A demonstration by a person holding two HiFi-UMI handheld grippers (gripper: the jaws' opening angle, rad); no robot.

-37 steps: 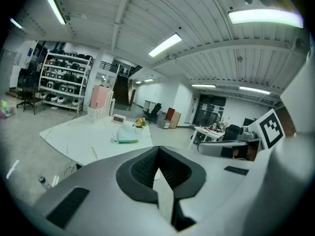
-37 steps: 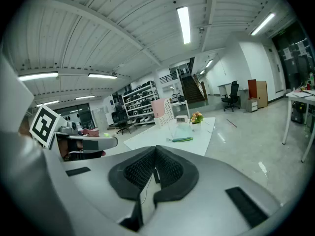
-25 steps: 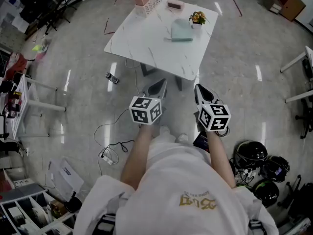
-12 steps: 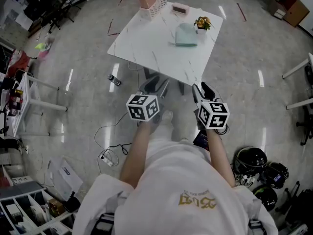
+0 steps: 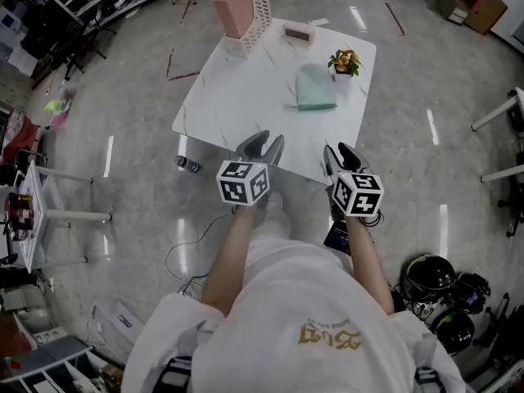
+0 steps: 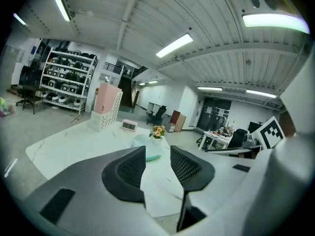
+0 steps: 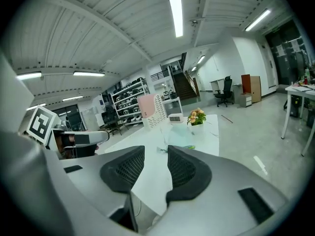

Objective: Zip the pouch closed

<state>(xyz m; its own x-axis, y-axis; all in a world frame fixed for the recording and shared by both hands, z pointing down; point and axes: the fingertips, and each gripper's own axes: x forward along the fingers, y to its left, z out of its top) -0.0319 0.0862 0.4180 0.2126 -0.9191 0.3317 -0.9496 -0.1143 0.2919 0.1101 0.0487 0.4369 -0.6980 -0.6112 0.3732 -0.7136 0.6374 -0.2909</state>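
The mint-green pouch [image 5: 314, 86] lies flat on the white marble table [image 5: 246, 80], at its far right beside a small flower pot [image 5: 345, 60]. My left gripper [image 5: 260, 144] hovers at the table's near edge, open; its jaws have just been opening from shut and then closing a little, with nothing between them. My right gripper [image 5: 344, 155] is level with it to the right, open and empty, its jaws also having just opened. In the left gripper view the pouch [image 6: 140, 140] shows beyond the left gripper [image 6: 157, 156]. The right gripper [image 7: 156, 156] faces the pouch [image 7: 184, 137] from well short.
A pink perforated basket [image 5: 241, 2] and a small clock [image 5: 297, 31] stand at the table's far edge. On the floor are a small bottle [image 5: 187, 164], cables [image 5: 184, 252] and, at the right, dark helmets [image 5: 430, 281]. Shelving racks line the upper left.
The person has stepped toward the table, so both grippers now reach its near edge. Both pairs of jaws, together a second ago, now stand apart.
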